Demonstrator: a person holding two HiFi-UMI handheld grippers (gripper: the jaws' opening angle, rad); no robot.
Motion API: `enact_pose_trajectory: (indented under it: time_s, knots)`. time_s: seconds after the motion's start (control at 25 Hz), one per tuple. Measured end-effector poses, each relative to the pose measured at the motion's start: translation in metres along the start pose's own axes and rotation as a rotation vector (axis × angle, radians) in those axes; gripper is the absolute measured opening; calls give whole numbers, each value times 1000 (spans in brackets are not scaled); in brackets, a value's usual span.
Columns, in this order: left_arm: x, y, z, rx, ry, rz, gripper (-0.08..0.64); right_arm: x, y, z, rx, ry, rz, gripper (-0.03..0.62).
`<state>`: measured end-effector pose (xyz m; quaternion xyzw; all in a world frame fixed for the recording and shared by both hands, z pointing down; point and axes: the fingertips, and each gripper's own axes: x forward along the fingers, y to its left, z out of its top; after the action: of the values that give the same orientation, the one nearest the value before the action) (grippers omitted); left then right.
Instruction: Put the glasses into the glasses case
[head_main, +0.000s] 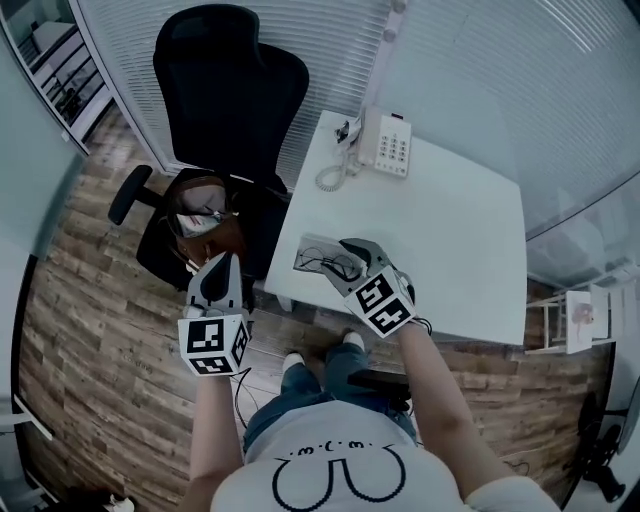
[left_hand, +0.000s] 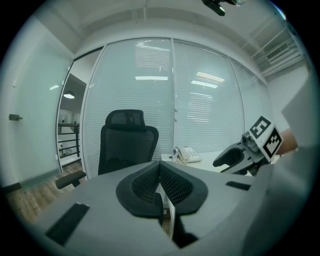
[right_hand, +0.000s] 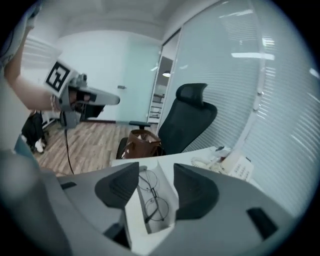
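The glasses (right_hand: 153, 199) lay inside the open glasses case (head_main: 316, 246), lenses one beyond the other along its length, frame flat on the pale lining; the case sat at the near left corner of the white table (head_main: 455, 215), close to the edge, which I judged kept it within easy reach of the person standing there.

The right gripper (head_main: 350, 264) hung just above the case, tilted down at it; its jaws stood apart with nothing pressed between the pads, and through its own view the gap framed the glasses and the case below; that looked to me like a hand clear of its load rather than one about to grab. The left gripper (head_main: 222, 266) was held off the table to the left, roughly level, jaws together on nothing; I took it to be idle and kept out of the way.

Whether the case had a lid left to shut, I could not tell.

The tabletop was otherwise bare save a corded telephone (head_main: 388, 144) at the far edge; a black office chair (head_main: 232, 82) stood by the table's left side with a brown bag (head_main: 205, 218) on its seat; the floor (head_main: 90, 300) was wood plank, and frosted glass walls with blinds (head_main: 480, 60) closed the room in.
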<state>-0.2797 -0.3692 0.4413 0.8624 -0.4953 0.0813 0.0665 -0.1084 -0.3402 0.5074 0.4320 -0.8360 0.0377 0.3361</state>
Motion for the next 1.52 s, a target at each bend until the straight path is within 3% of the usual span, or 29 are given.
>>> enact_pose_trajectory:
  time_s: [0.16, 0.28, 0.32, 0.48, 0.56, 0.84, 1.16, 1.4, 1.52]
  knots:
    - [-1, -16, 11, 17, -28, -11, 16, -35, -19, 23, 192, -150, -69, 225]
    - [2, -30, 22, 32, -50, -9, 17, -64, -38, 42, 243, -270, -123, 224]
    - [2, -35, 25, 36, -56, -7, 15, -74, -43, 47, 243, -305, -137, 212]
    - [-1, -59, 41, 58, -85, -1, 17, -114, -56, 58, 207, -396, -192, 51]
    - [-2, -73, 49, 65, -104, 3, 15, -134, -62, 58, 190, -429, -216, 12]
    - [-12, -116, 83, 110, -168, 15, 16, -196, -81, 54, 212, -513, -269, 11]
    - [-26, -134, 129, 161, -263, 65, 15, -250, -104, 57, 187, -566, -344, 9]
    - [-37, -146, 149, 193, -315, 77, 16, -283, -119, 68, 271, -708, -339, 11]
    - [-36, -152, 154, 202, -324, 68, 17, -293, -128, 69, 281, -722, -369, 9]
